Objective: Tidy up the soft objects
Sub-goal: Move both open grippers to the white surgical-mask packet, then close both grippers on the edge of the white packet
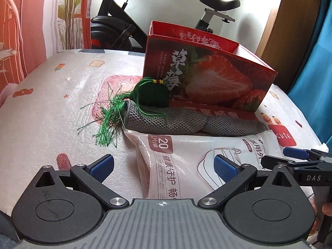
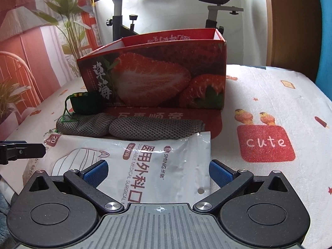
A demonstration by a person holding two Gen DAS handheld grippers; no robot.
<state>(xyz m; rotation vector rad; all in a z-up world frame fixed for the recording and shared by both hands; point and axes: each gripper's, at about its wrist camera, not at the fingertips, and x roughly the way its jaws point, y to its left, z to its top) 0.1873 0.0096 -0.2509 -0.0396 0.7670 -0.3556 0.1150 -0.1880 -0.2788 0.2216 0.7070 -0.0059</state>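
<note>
Lying flat in the lower middle of both views, the mask packet [image 1: 186,155] rests on the patterned table [image 1: 51,108]. The left claw [image 1: 164,166] is spread wide, empty, its blue pads on either side of the packet's near end. The right claw [image 2: 158,171] is likewise released, straddling the packet's right half. Just behind the packet sits a gray knitted pouch [image 2: 132,129], with a green tasseled sachet [image 1: 150,94] resting on its left end, touching the strawberry box [image 2: 157,76]. An exercise bike [image 2: 124,10] stands in the upper background.
</note>
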